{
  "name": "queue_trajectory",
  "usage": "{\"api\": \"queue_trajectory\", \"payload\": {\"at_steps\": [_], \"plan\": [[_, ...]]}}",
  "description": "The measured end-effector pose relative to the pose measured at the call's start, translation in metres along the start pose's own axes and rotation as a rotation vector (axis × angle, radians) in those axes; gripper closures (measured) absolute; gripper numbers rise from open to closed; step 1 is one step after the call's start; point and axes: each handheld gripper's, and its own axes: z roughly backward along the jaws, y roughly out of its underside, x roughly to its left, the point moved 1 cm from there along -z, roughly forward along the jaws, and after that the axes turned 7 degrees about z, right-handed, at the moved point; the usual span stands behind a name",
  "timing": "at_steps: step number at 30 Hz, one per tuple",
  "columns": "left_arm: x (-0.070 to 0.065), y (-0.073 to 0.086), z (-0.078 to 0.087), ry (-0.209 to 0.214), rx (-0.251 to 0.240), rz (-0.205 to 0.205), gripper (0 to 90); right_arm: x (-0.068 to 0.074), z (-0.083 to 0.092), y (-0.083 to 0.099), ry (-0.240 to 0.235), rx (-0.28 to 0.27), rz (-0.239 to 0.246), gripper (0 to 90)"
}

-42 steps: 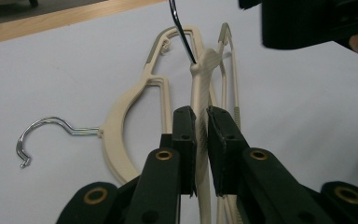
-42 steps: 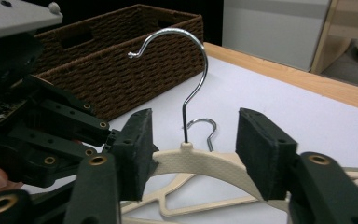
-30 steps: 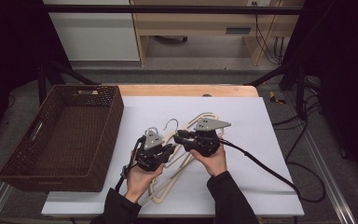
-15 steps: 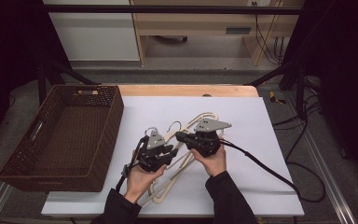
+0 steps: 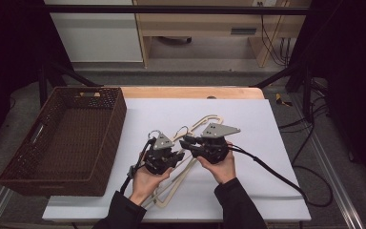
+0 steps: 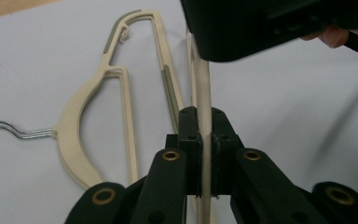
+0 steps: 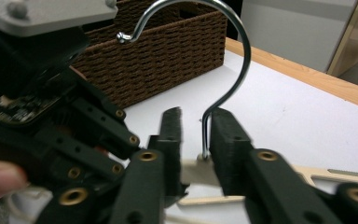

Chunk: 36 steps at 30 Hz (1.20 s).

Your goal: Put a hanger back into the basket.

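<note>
Two cream hangers with metal hooks lie crossed on the white table [image 5: 267, 143]. My left gripper [image 5: 177, 155] [image 6: 205, 135] has just been closing and is shut on the thin bar of one cream hanger [image 6: 204, 88]. The other hanger [image 6: 88, 107] lies flat to its left, its hook [image 6: 4, 128] pointing away. My right gripper [image 5: 187, 142] [image 7: 193, 135] has just been opening. Its jaws stand apart around the stem of a raised metal hook [image 7: 235, 70], which rests against the right finger [image 7: 228, 135]. The left gripper's body crowds the left of the right gripper view.
A dark brown wicker basket [image 5: 119, 114] [image 7: 168, 60] stands empty at the table's left side. A wooden strip [image 5: 190, 92] borders the table's far edge. Black cables [image 5: 271, 171] trail from the right gripper across the table to the right.
</note>
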Motion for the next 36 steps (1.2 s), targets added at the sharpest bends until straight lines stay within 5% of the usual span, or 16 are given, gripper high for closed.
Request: {"api": "queue_trajectory", "payload": {"at_steps": [6, 11, 17, 27, 32, 36], "plan": [[0.0, -0.004, 0.013, 0.019, -0.028, 0.001, 85.7, 0.001, 0.028, 0.0, 0.014, -0.071, -0.015, 51.7], [0.001, -0.013, 0.028, 0.033, -0.06, 0.005, 85.6, -0.003, 0.061, 0.009, 0.089, -0.115, -0.044, 31.2], [0.007, -0.026, 0.049, 0.042, -0.085, -0.007, 85.7, -0.013, 0.096, 0.031, 0.158, -0.123, -0.085, 16.6], [0.02, -0.05, 0.1, 0.029, -0.158, -0.032, 85.6, -0.028, 0.129, 0.062, 0.262, -0.088, -0.137, 9.3], [0.032, -0.061, 0.128, 0.043, -0.178, -0.026, 85.6, -0.033, 0.135, 0.066, 0.277, -0.085, -0.143, 7.6], [0.05, -0.066, 0.151, 0.014, -0.178, -0.09, 85.6, -0.033, 0.137, 0.066, 0.283, -0.082, -0.136, 6.0]]}}
